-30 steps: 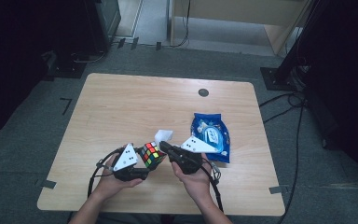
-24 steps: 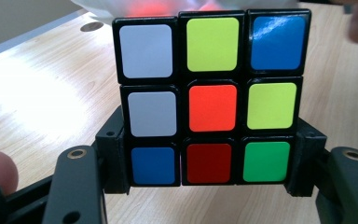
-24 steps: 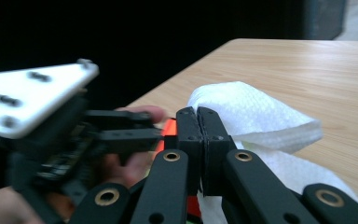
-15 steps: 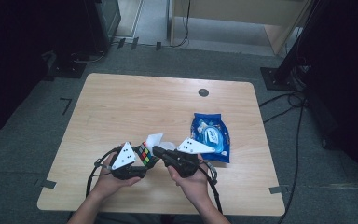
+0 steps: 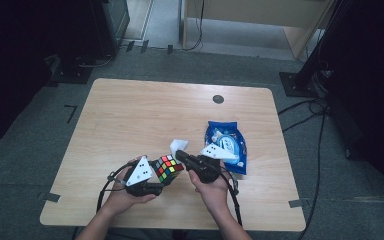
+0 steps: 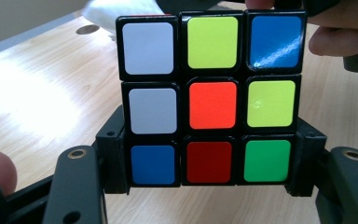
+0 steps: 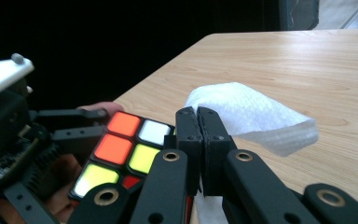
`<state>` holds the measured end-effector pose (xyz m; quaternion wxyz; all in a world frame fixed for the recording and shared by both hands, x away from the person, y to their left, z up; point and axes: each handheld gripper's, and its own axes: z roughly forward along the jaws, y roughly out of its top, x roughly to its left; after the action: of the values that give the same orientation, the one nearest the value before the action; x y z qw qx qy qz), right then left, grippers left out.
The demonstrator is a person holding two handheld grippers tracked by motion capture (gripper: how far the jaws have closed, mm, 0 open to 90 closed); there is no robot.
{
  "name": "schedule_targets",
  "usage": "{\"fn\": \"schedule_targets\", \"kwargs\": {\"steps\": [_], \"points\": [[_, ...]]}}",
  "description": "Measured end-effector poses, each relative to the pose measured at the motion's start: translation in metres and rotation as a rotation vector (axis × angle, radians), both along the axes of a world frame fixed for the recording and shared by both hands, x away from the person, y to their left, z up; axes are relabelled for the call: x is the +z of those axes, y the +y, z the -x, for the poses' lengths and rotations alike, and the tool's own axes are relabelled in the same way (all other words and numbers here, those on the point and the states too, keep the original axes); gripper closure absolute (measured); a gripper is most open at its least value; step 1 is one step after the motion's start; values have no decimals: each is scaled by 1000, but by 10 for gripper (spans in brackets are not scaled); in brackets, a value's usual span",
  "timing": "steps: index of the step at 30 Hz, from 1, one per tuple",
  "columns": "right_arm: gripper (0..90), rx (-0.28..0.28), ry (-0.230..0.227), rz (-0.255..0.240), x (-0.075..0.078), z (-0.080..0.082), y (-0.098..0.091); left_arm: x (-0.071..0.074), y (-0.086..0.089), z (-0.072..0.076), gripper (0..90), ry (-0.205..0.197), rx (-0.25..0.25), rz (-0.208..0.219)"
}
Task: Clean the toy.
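A scrambled Rubik's cube (image 5: 168,168) is held above the table's front part, with my left gripper (image 5: 163,175) shut on its lowest layer. In the left gripper view the cube (image 6: 209,100) faces the camera and the jaws of my left gripper (image 6: 209,170) clamp its bottom row from both sides. My right gripper (image 5: 180,154) comes in from the right with its tip at the cube's upper right edge. Its jaws (image 7: 198,119) are pressed together on a white tissue (image 7: 254,114) that sticks out past them. The cube (image 7: 121,149) lies just left of those jaws.
A blue snack bag (image 5: 226,144) lies on the wooden table (image 5: 145,110) just right of my right hand. A dark round grommet (image 5: 218,99) sits near the far edge. Cables trail from both grippers off the front edge.
The right gripper and its tissue shifted left across the cube's top, then came back right. The cube stays clamped in the left gripper.
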<state>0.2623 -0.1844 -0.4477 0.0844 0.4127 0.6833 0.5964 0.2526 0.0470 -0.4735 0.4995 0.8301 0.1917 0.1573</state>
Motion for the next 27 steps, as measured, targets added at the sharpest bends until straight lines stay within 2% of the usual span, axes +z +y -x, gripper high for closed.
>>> {"fn": "schedule_targets", "kwargs": {"steps": [1,2,4,6,11,13,18,23,25,27], "points": [[897,38,-23,-17,4,5,6,0,-1,1,341,-1,-3,0],[897,38,-23,-17,4,5,6,0,-1,1,341,-1,-3,0],[897,83,-50,-21,10,11,13,0,0,-1,341,0,10,-4],[896,109,-66,-25,14,15,18,1,5,-4,341,4,26,9],[897,135,-84,-21,18,20,21,5,18,-9,341,1,65,30],[897,125,-83,-19,16,18,19,7,22,-10,341,-2,73,39],[896,86,-46,-34,10,12,9,9,26,-10,341,-7,80,53],[896,51,-39,-24,6,6,4,8,19,-7,341,-10,46,45],[897,24,-28,-28,2,2,0,6,9,-2,341,-12,16,31],[896,17,-19,-38,1,2,-1,5,6,-1,341,-11,9,27]]}}
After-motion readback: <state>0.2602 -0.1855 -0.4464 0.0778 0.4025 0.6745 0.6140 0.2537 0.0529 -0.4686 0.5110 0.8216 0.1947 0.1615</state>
